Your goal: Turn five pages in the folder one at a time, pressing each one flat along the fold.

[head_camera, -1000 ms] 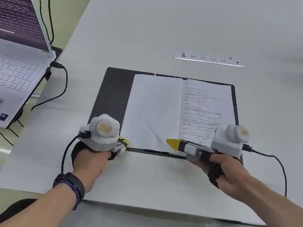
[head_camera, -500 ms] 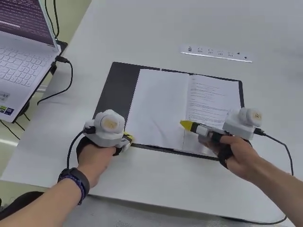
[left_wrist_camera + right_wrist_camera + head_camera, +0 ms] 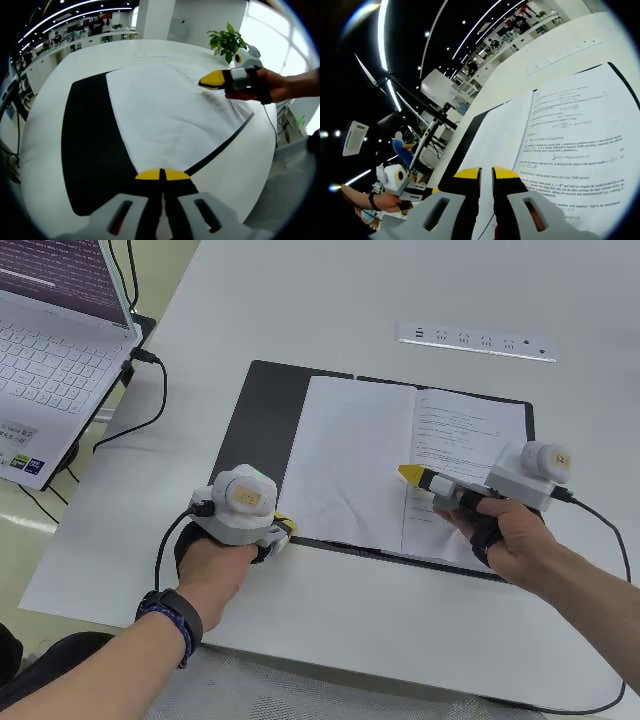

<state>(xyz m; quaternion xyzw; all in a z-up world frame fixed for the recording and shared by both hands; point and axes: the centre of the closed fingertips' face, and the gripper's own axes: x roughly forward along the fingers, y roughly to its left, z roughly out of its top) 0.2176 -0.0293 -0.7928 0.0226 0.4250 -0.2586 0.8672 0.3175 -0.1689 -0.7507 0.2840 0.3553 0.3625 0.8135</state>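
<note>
Folder (image 3: 262, 420) open on worktop (image 3: 350, 320), blank sheet (image 3: 350, 460) left of its fold (image 3: 414, 415), printed page (image 3: 470, 435) right of it. Left claw (image 3: 283, 530) closed, empty, at folder's near-left corner; right claw (image 3: 412, 475) closed, empty, over the fold. Likely pressing-flat step; next move calls for a stroke along the fold, then pinching printed page's edge.

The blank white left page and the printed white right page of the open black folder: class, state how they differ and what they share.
The blank white left page carries no text; the printed white right page carries lines of text. A wide strip of the black folder shows beside the left page; only a thin black edge borders the right page. Both are white, lie flat and meet at the fold.
</note>
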